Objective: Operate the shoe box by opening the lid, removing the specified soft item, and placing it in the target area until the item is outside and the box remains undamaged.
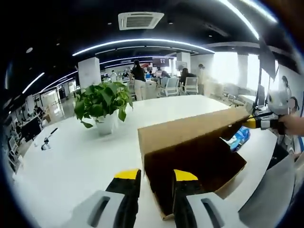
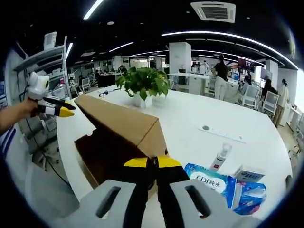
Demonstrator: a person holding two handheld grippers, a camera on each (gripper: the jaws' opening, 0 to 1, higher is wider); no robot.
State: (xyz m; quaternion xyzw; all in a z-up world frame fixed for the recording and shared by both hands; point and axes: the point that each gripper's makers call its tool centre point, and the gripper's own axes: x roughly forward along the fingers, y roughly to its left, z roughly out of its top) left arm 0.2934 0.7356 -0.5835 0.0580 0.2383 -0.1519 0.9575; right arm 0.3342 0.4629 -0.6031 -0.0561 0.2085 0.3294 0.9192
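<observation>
A brown cardboard shoe box (image 1: 199,166) (image 2: 102,156) stands on the white table with its lid (image 1: 190,128) (image 2: 121,121) raised at a slant over a dark inside; I can make out no contents. My right gripper (image 2: 154,163) has its jaws pressed together on the lid's near corner, and it appears at the lid's far right corner (image 1: 259,122) in the left gripper view. My left gripper (image 1: 156,175) is open, its yellow-tipped jaws just in front of the box's near corner. It is also held by a hand just off the lid's far tip (image 2: 64,110).
A potted plant (image 1: 103,107) (image 2: 145,85) stands beyond the box. Blue soft packs (image 2: 216,183) (image 1: 239,138), a small bottle (image 2: 220,156) and a little carton (image 2: 247,175) lie beside the box. A small stand (image 1: 46,142) is on the table's left. Chairs and people stand far behind.
</observation>
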